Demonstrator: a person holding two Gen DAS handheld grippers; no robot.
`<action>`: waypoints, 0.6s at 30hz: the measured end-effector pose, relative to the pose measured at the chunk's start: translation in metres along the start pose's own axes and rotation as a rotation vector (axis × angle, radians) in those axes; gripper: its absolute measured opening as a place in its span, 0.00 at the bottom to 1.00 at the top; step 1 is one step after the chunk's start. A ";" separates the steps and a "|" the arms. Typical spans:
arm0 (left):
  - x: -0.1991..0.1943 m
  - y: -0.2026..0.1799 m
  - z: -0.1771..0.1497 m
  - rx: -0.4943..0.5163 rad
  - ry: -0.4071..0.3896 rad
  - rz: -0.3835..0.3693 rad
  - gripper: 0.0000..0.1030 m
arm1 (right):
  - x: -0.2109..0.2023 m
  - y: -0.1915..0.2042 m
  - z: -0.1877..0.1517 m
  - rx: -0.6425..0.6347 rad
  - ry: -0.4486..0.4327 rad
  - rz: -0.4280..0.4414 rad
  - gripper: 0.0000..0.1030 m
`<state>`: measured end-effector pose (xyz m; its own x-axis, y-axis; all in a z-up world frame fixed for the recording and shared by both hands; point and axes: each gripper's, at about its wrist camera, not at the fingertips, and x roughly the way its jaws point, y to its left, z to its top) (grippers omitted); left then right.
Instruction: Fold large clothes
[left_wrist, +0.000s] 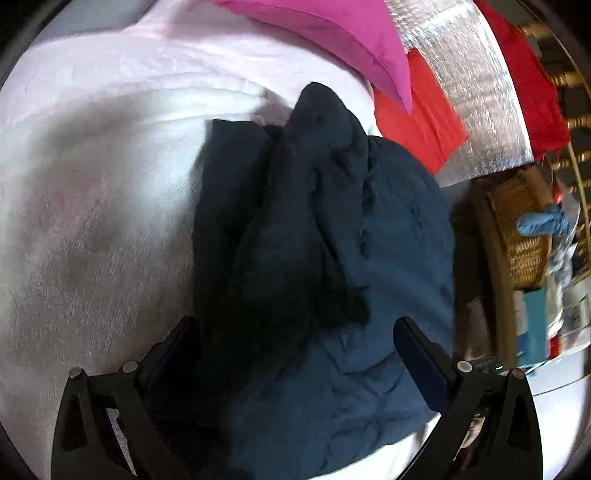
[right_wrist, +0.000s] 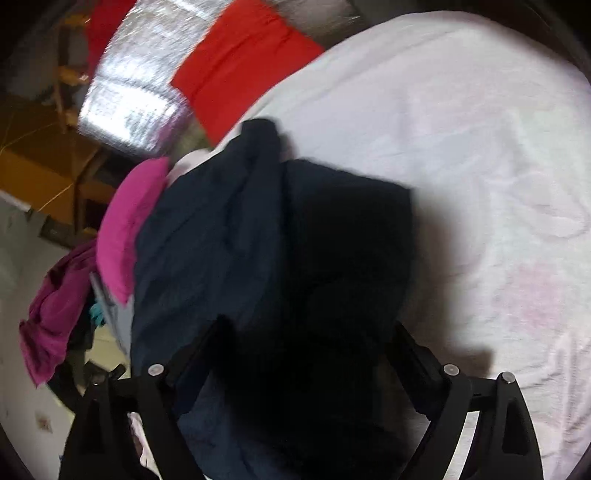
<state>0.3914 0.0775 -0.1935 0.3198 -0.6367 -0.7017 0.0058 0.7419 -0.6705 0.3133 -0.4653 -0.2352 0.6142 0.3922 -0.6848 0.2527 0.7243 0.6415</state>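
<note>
— What sits closest to the lens?
— The left claw (left_wrist: 295, 354), jaws spread wide, with the navy garment (left_wrist: 325, 236) bunched between them on the pale sheet (left_wrist: 96, 192).
— And the right claw (right_wrist: 306, 350)?
— Also spread apart, the same garment (right_wrist: 229, 236) heaped in its gap.
— Around it?
— A pink cloth (right_wrist: 129, 229) just beside it, a red cloth (right_wrist: 240, 62) beyond.

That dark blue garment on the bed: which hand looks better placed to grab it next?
Probably the left. The left gripper is open over the lit, readable folds of the dark blue garment; the right gripper, also open, faces deep shadow.
</note>
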 end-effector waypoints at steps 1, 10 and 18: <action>0.001 -0.002 -0.001 0.006 0.002 0.003 1.00 | 0.005 0.006 0.000 -0.021 0.004 0.008 0.92; -0.010 0.008 -0.011 -0.065 -0.057 -0.082 0.86 | 0.020 0.038 -0.010 -0.105 -0.052 -0.032 0.65; -0.032 0.009 -0.017 -0.056 -0.131 -0.003 0.35 | 0.002 0.056 -0.017 -0.131 -0.131 -0.127 0.40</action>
<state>0.3653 0.1008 -0.1809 0.4405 -0.6031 -0.6650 -0.0447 0.7251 -0.6872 0.3162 -0.4140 -0.2063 0.6778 0.2227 -0.7007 0.2398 0.8340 0.4970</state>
